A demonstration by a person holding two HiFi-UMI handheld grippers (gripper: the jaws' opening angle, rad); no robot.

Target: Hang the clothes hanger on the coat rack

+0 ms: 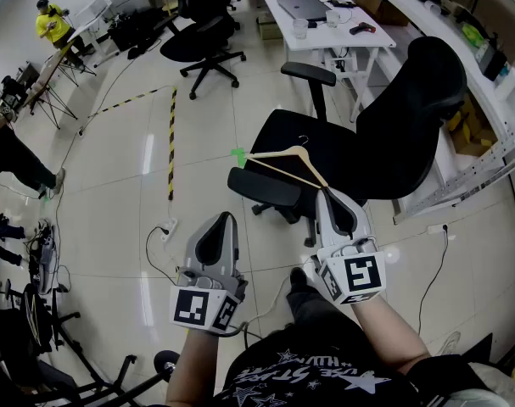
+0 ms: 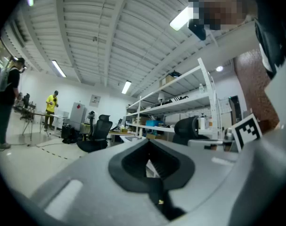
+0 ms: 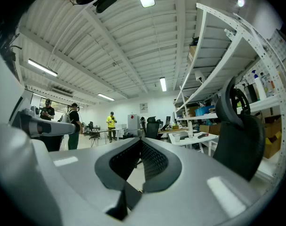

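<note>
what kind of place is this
Probably an open-plan office or lab workspace: black office chairs on a tiled floor, a white desk with a laptop on it, and tall metal shelving along the wall.

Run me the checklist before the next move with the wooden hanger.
1. Wooden clothes hanger with metal hook found: ok, over the black office chair seat.
2. Right gripper at the hanger's end: ok.
3. Hanger gripped: cannot tell; jaws shut, no wood shows between them in the right gripper view.
4. Left gripper free: ok, shut, empty.
5. Coat rack in sight: not ok, none in view.
</note>
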